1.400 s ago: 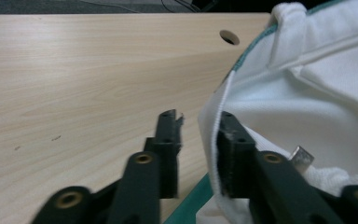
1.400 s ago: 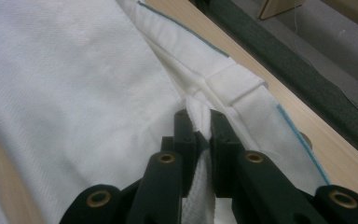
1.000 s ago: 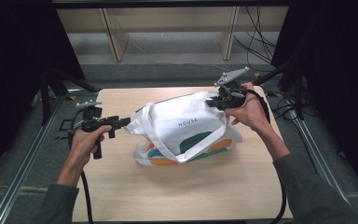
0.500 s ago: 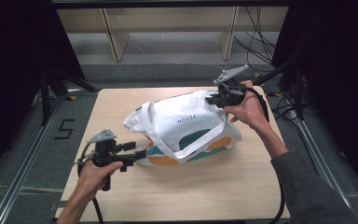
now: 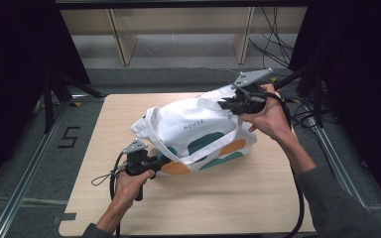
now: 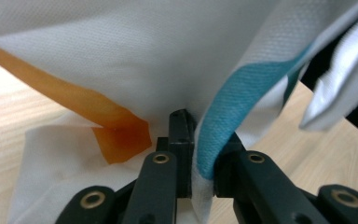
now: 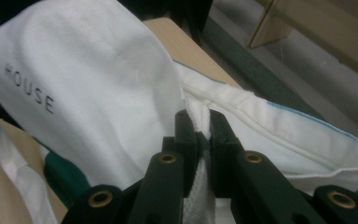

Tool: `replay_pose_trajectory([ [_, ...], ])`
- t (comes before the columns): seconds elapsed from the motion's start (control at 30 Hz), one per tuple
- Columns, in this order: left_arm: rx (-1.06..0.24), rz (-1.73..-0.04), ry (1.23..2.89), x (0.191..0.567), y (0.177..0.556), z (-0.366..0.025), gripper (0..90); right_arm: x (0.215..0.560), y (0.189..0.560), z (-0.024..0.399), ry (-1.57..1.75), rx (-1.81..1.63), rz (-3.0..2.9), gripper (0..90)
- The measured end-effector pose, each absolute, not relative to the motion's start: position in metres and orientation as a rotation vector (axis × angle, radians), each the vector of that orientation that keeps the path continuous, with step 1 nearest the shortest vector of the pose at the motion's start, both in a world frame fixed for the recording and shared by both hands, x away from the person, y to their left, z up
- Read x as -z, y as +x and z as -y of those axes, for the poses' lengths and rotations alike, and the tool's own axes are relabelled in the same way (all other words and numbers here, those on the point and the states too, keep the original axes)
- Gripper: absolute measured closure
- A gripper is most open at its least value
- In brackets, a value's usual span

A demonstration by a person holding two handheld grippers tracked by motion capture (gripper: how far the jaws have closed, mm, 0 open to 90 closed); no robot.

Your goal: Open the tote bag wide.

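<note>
A white tote bag (image 5: 193, 129) printed with HOUSE and teal and orange shapes lies across the middle of the wooden table (image 5: 228, 208). My left gripper (image 5: 159, 160) sits at the bag's near left corner, its jaws shut on a fold of the bag's fabric (image 6: 204, 168) with a teal stripe. My right gripper (image 5: 224, 104) is at the bag's far right top edge, held above the table, shut on the thick white hem (image 7: 198, 119) near the bag's opening. The bag's white strap (image 5: 213, 144) loops over its front.
The table's left edge meets a dark floor marked with a 5 (image 5: 69, 137). Wooden shelf legs (image 5: 120, 39) stand behind the table. Black cables (image 5: 297, 99) hang at the far right, by a dark frame.
My left gripper moved from the bag's left side down to its near left corner and closed on the fabric there. The right gripper kept its hold on the bag's top edge.
</note>
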State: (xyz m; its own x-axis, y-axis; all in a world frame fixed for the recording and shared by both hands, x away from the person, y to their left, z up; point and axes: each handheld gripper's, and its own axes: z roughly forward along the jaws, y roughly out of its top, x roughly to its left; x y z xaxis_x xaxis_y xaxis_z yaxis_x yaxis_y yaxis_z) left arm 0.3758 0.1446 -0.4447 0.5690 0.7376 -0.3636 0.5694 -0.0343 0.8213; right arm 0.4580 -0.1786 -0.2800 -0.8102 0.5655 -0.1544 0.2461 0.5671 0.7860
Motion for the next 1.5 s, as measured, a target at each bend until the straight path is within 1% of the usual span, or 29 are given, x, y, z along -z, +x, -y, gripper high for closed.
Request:
replay_pose_trajectory([
  [0.17,-0.172,-1.122,1.697,0.446,0.378,-0.143,82.5,0.272,0.433,0.178,0.534,-1.219,-2.372,85.1],
  [0.4,-0.140,-1.149,1.652,0.447,0.382,-0.141,82.7,0.302,0.420,0.176,0.489,-1.216,-2.387,85.2],
  [0.57,-0.153,-1.126,1.663,0.442,0.383,-0.136,83.7,0.303,0.423,0.181,0.516,-1.192,-2.350,85.2],
  [0.7,-0.129,-1.092,1.663,0.438,0.374,-0.131,85.3,0.299,0.434,0.180,0.567,-1.163,-2.344,85.2],
  [0.77,-0.144,-1.085,1.662,0.437,0.374,-0.129,85.4,0.299,0.444,0.179,0.569,-1.153,-2.321,85.2],
  [0.87,-0.135,-1.131,1.632,0.441,0.384,-0.135,85.8,0.291,0.449,0.179,0.574,-1.174,-2.284,85.2],
  [0.93,-0.106,-1.155,1.601,0.444,0.388,-0.137,85.9,0.281,0.443,0.183,0.557,-1.209,-2.268,85.2],
  [1.0,-0.108,-1.155,1.609,0.443,0.388,-0.136,85.9,0.269,0.433,0.190,0.543,-1.229,-2.247,85.2],
  [1.13,-0.089,-1.153,1.599,0.440,0.385,-0.131,85.7,0.258,0.414,0.200,0.525,-1.241,-2.246,85.2],
  [1.3,-0.057,-1.149,1.598,0.441,0.380,-0.121,86.1,0.267,0.407,0.202,0.522,-1.216,-2.276,85.2],
  [1.5,-0.032,-1.109,1.610,0.436,0.369,-0.113,86.6,0.282,0.427,0.197,0.580,-1.195,-2.276,85.2],
])
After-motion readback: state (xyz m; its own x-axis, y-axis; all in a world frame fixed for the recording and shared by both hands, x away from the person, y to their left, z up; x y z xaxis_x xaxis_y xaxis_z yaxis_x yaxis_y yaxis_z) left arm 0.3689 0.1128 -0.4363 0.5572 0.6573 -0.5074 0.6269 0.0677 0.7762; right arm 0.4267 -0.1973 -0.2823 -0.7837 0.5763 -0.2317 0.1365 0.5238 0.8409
